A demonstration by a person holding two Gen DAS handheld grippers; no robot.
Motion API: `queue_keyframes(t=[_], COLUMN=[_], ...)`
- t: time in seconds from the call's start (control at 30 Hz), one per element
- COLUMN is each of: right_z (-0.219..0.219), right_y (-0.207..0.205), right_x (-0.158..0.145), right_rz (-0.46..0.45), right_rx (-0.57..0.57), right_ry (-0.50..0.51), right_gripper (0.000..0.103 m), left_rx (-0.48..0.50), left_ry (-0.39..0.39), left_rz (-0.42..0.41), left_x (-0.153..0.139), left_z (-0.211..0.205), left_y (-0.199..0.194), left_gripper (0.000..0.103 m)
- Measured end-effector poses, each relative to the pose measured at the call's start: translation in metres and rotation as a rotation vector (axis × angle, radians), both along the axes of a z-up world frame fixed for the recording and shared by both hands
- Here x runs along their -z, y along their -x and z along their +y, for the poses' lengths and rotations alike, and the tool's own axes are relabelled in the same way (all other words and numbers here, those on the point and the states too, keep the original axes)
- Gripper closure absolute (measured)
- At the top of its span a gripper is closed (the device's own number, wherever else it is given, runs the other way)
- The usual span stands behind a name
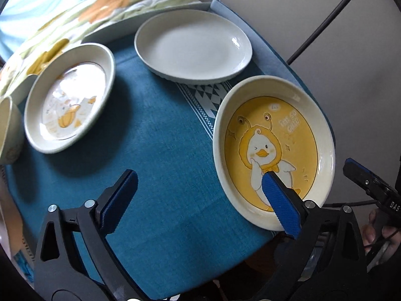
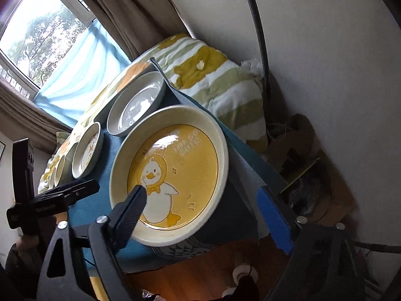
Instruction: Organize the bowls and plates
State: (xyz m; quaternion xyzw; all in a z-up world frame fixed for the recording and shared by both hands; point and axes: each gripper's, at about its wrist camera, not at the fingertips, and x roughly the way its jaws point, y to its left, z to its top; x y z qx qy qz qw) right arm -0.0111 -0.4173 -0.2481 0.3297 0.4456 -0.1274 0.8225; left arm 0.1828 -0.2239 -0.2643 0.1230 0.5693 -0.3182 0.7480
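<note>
A cream plate with a yellow duck picture (image 1: 275,130) (image 2: 180,160) sits at the near right corner of the blue tablecloth (image 1: 163,138). My left gripper (image 1: 200,175) is open. Its right pad hangs over the plate's inside and its left pad over bare cloth. My right gripper (image 2: 200,192) is also open, with the left finger above the duck and the right finger outside the plate's rim. No pad touches the plate. A plain pale plate (image 1: 193,47) (image 2: 136,105) lies behind it. A white duck plate (image 1: 70,97) (image 2: 87,150) lies to the left, and a bowl (image 1: 7,130) at the far left edge.
A quilt with orange and green patches (image 1: 100,12) (image 2: 213,80) is bunched along the table's far side. A black cable (image 1: 325,25) crosses the grey wall on the right. Cardboard clutter (image 2: 300,150) and wooden floor (image 2: 200,271) lie below the table's near corner.
</note>
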Motion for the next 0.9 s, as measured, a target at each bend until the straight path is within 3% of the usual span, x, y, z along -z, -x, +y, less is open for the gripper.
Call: queue_keyframes(t=[0.1, 0.23, 0.33, 0.47, 0.57, 0.9], right_z=[-0.006, -0.01, -0.016, -0.021, -0.022, -0.021], right_y=[-0.009, -0.017, -0.021, -0.027, -0.029, -0.034], right_x=[0.016, 0.021, 0.027, 0.03, 0.031, 0.03], right_rz=[0.027, 0.018, 0.01, 0.015, 0.02, 0.035], right_rx=[-0.025, -0.043, -0.049, -0.051, -0.049, -0.092], right_ry=[-0.053, -0.061, -0.073, -0.068, -0.061, -0.01], right_gripper=[0.046, 0.053, 0.071, 0.078, 0.083, 0.083], left_rx=[0.032, 0.057, 0.071, 0.084, 0.096, 0.138], left_ry=[-0.016, -0.032, -0.044, -0.015, -0.016, -0.041], left_rz=[0.049, 0.083, 0.095, 0.112, 0.103, 0.026], left_x=[0.016, 0.029, 0.038, 0.04, 0.041, 0.029], left_z=[-0.013, -0.026, -0.032, -0.037, -0.04, -0.047], left_y=[-0.003, -0.007, -0.009, -0.01, -0.008, 0.009], left_gripper=[0.028, 0.049, 0.066, 0.085, 0.087, 0.087])
